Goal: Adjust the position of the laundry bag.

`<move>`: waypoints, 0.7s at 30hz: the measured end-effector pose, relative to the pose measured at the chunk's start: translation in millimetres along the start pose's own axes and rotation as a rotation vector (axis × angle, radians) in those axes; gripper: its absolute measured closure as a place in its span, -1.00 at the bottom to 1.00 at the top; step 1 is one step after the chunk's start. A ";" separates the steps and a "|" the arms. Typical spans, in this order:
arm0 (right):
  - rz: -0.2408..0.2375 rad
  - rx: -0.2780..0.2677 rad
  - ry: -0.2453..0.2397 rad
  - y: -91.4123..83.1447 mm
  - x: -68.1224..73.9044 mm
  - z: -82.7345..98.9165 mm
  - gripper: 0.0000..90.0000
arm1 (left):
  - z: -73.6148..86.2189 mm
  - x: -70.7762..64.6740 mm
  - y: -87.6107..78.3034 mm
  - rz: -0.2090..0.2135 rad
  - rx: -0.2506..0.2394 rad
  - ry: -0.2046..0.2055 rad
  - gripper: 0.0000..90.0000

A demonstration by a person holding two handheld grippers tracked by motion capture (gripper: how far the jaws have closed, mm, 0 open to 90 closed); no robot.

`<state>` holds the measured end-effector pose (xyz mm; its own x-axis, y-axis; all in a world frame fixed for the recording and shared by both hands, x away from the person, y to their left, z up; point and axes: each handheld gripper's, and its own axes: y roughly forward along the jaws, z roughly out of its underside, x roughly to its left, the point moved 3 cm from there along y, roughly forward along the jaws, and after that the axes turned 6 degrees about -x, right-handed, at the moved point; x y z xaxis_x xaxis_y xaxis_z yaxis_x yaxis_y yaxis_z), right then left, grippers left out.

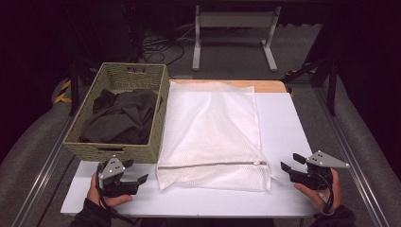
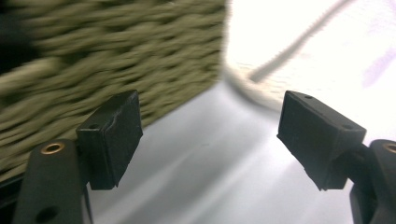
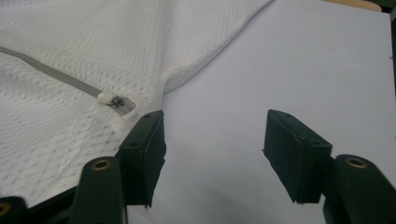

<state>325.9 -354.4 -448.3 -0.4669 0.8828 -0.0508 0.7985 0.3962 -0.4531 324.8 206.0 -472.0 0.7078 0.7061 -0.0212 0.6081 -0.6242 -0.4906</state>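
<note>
A white table (image 1: 283, 137) takes up most of the high view; its far edge shows a strip of bare wood, and its near edge is partly cut off by the bottom of the frame. The white mesh laundry bag (image 1: 210, 132) lies flat along the middle of the table, its grey zipper (image 1: 208, 165) running across the near end, closed, with the zipper pull (image 1: 257, 163) at the right end. What is inside the bag cannot be made out through the mesh. Touching the bag's left side stands a woven green basket (image 1: 118, 153) holding dark clothes (image 1: 120, 116); the folds run together in the dim light, so the pieces cannot be told apart.

The left gripper (image 1: 134, 178) is held low just in front of the basket's near wall, beside the bag's near left corner. In the left gripper view its jaws stand apart with only bare table between them, and the basket weave is blurred. The right gripper (image 1: 292, 162) sits near the bag's near right corner, apart from it. In the right gripper view the jaws are spread with nothing between them, the zipper pull (image 3: 105, 97) just beyond the left jaw. Both sleeves are cut off at the bottom edge.
</note>
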 end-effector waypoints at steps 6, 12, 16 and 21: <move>-0.042 -0.016 0.066 7.5 -1.8 -4.3 0.03 | -8.1 -12.5 17.6 0.079 0.016 0.006 -0.36; -0.101 0.028 0.033 31.2 12.9 -15.5 0.03 | -12.5 -20.5 44.7 0.143 0.095 0.050 -0.14; -0.101 0.031 0.050 47.9 10.4 -25.7 0.07 | -14.3 -19.2 50.4 0.126 0.143 0.076 0.36; -0.068 0.067 0.064 75.6 3.0 -32.6 0.02 | -13.5 -14.4 48.6 0.150 0.151 0.060 0.92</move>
<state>397.2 -313.6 -453.7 -0.4919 0.8698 0.0377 0.7380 0.4396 -0.5119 349.0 161.0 -483.7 0.8095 0.5846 -0.0539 0.4365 -0.6606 -0.6108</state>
